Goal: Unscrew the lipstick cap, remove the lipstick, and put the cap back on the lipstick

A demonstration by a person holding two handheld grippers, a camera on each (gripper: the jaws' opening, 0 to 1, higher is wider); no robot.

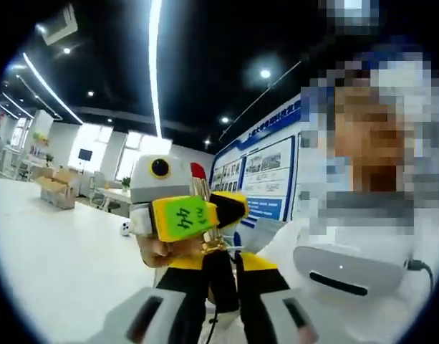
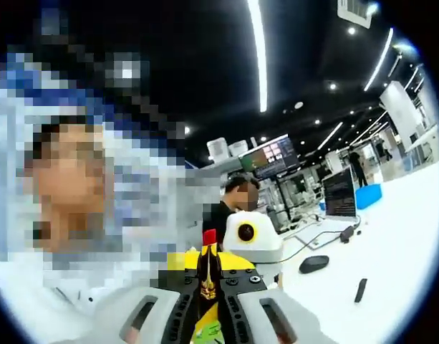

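The lipstick stands twisted out, with its red tip [image 1: 198, 171] above a gold tube [image 1: 202, 190]. In the left gripper view my left gripper [image 1: 220, 278] is shut on the dark lower part of the lipstick. My right gripper [image 1: 205, 213], with yellow jaws and a green sticker, closes around the gold tube just above. In the right gripper view the lipstick [image 2: 208, 266] rises between the jaws of my right gripper [image 2: 208, 304], and my left gripper [image 2: 223, 262] is right behind it. A small black tube [image 2: 360, 290], perhaps the cap, lies on the white table [image 2: 398, 236].
A person in a white top [image 1: 305, 236] is close behind the grippers. The white table [image 1: 47, 251] stretches left, with cardboard boxes [image 1: 58, 190] far off. A black mouse [image 2: 314, 264], a cable, a laptop [image 2: 341, 193] and another person [image 2: 233, 204] are on the right.
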